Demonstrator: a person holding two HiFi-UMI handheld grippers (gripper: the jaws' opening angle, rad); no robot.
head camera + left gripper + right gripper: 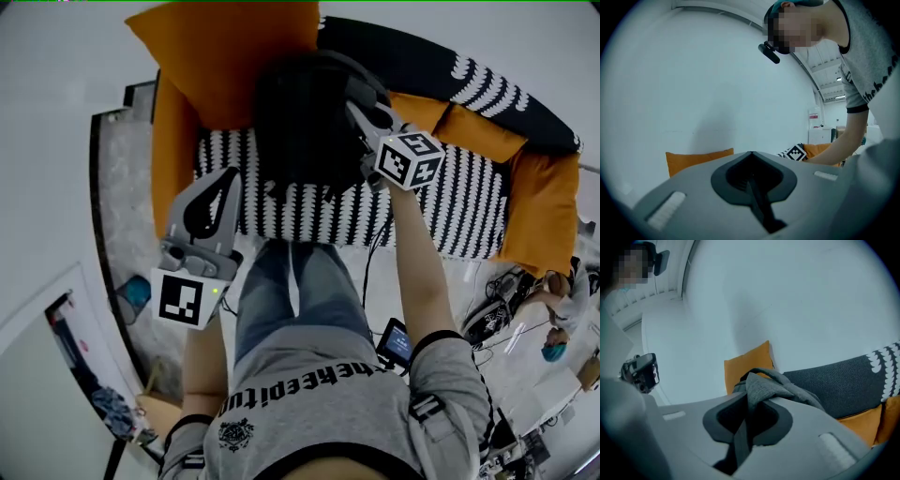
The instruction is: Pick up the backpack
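Right gripper view shows the right gripper (749,398) clenched tight on a grey strap (758,386) of the backpack (797,392). The strap is bunched up between the jaws. The rest of the backpack is just past the gripper's tips, and an orange cushion (750,364) is behind it.

From the head view, the dark backpack (300,131) is on the sofa (450,202), which has a black and white cover. The right gripper (356,98) touches the backpack's side. A second, bigger orange cushion (234,52) is on the far side of the backpack.

The left gripper (228,176) is off to the side of the backpack and not touching it. Left gripper view shows the left gripper (751,153) with its jaws pressed together and nothing between them.
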